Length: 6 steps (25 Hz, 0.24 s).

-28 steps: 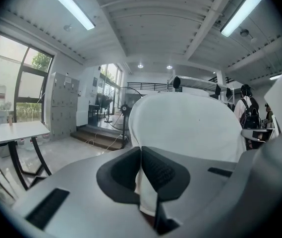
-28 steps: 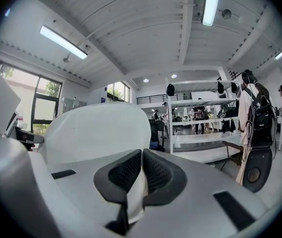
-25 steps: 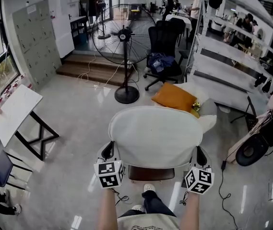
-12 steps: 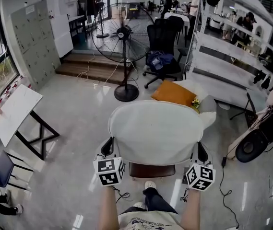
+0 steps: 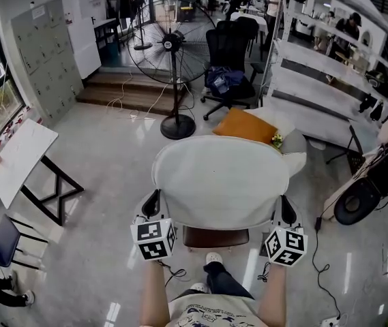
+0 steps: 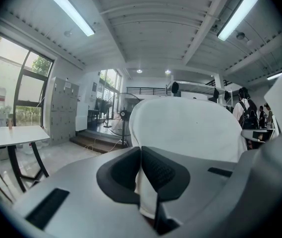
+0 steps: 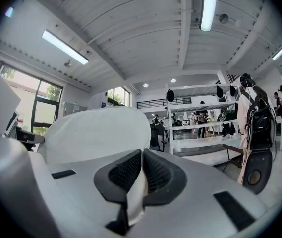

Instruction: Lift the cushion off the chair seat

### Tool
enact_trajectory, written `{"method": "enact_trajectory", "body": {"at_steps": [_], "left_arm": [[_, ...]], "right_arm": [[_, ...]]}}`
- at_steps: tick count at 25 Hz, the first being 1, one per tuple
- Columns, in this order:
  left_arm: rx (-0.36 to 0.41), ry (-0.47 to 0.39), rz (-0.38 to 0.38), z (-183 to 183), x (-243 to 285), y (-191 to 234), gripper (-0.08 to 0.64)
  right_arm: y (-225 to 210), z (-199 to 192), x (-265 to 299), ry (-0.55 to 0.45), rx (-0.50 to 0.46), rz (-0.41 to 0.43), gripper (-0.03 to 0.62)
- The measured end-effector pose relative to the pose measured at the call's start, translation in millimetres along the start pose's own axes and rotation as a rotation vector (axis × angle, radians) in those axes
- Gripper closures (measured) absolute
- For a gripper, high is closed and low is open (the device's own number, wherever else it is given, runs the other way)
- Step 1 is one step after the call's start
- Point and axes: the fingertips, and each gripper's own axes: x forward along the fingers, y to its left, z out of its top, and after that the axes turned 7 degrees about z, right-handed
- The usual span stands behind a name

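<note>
Head view first: one big white cushion [image 5: 221, 182], rounded and smooth-looking, is held up over the brown chair seat [image 5: 215, 238], which peeks out under its near edge. The left gripper [image 5: 151, 201] and right gripper [image 5: 287, 210] each have a near corner. Stuff past it: one standing fan [image 5: 173, 46] with a round wire cage, one black office chair [image 5: 231, 53], one orange cushion [image 5: 245, 125] and a white table [image 5: 20, 159] off to the left on the glossy floor. None of it touches the white cushion.

Left gripper view: the left gripper [image 6: 141, 155] has its ribbed black pads nearly together, pinching a thin fold of the cushion's [image 6: 190, 128] white fabric. The cushion blocks most of the room; the fan [image 6: 126, 114] shows just beside its left edge.

Right gripper view: same deal, the right gripper [image 7: 141, 157] is clamped on the cushion [image 7: 98, 133] edge, with white shelving [image 7: 200, 133] behind.
</note>
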Motion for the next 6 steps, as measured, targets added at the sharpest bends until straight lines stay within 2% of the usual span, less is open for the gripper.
{"method": "enact_trajectory", "body": {"at_steps": [6], "left_arm": [[-0.002,0.003,0.005,6.3,2.5,2.2,0.535]], "right_arm": [[2.5,8.1,5.4,0.002,-0.01,0.009,0.563]]}}
